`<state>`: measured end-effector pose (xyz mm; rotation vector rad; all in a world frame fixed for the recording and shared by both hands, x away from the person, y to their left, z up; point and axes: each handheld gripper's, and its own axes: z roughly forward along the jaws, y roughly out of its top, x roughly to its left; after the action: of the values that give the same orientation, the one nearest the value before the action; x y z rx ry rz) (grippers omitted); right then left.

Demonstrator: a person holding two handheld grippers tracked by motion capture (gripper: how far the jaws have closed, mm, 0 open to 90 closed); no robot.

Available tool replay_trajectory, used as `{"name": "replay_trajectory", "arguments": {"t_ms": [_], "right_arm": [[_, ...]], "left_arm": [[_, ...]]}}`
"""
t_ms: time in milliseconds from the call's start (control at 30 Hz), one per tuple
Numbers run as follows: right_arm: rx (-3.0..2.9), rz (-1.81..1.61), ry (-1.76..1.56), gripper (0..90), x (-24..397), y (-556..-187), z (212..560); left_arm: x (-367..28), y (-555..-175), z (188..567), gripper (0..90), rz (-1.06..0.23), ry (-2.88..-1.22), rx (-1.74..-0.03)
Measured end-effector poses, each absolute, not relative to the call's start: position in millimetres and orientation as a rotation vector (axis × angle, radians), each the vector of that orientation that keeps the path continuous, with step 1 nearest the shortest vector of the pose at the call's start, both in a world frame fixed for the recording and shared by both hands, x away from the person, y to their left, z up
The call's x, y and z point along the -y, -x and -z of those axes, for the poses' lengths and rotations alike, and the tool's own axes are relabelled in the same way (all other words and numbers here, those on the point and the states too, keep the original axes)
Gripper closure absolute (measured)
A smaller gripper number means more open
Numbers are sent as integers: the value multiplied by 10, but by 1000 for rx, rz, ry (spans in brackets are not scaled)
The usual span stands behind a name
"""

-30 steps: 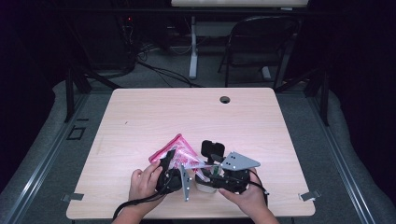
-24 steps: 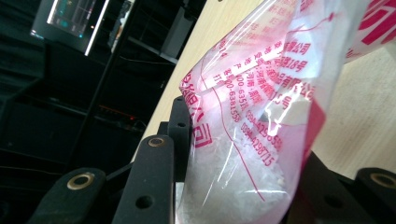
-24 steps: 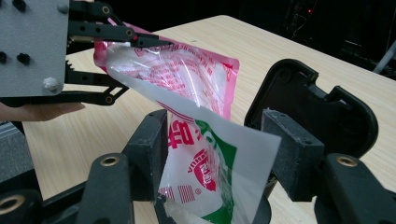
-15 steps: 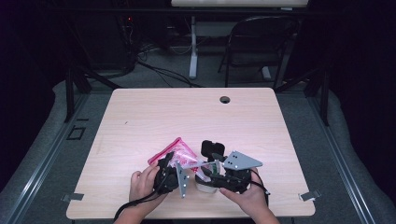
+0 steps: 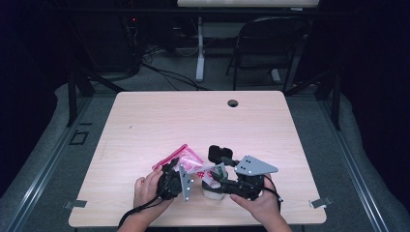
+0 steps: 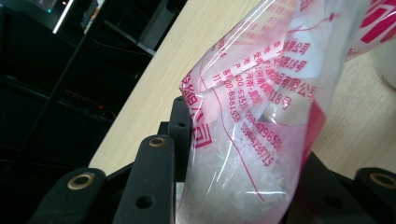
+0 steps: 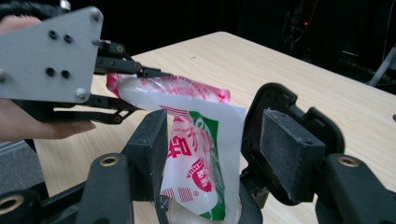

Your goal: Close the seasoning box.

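My left gripper (image 5: 174,168) (image 6: 247,140) is shut on a clear zip bag (image 5: 183,158) (image 6: 261,93) with pink print and white granules inside. Both jaws press its sides. In the right gripper view the same bag (image 7: 168,88) hangs between the left gripper's black fingers (image 7: 140,72). My right gripper (image 5: 216,166) (image 7: 210,121) is shut on a white packet (image 7: 201,158) printed in red and green, which stands upright between its jaws. A white cup (image 5: 210,192) sits on the table below the two grippers.
The wooden table (image 5: 193,121) has a round cable hole (image 5: 233,103) near its far edge. Both hands work close to the front edge. Behind the table stand a dark chair (image 5: 263,43) and floor cables (image 5: 164,72).
The pink bag looks narrower and less spread out than a second ago. Both hands have barely moved.
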<state>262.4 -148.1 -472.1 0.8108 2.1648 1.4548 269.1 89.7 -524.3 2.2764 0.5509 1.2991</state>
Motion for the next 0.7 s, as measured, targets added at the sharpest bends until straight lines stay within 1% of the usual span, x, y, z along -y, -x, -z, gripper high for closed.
{"name": "replay_trajectory", "arguments": {"t_ms": [300,400,500,567,700], "right_arm": [[-2120,-1510,-821,417,1569,-2586,4611],[-2117,-1510,-836,417,1587,-2598,4618],[-2117,-1507,-842,417,1592,-2607,4629],[-2115,-1504,-844,417,1596,-2610,4630],[-2107,-1506,-853,418,1615,-2618,4628]], "left_arm": [[-1054,-2762,5250,717,-1135,-2278,-660],[-1122,-2787,5256,719,-1089,-2259,-705],[-1181,-2812,5255,720,-1023,-2235,-746],[-1219,-2833,5261,721,-952,-2211,-784],[-1270,-2862,5268,722,-878,-2176,-826]]}}
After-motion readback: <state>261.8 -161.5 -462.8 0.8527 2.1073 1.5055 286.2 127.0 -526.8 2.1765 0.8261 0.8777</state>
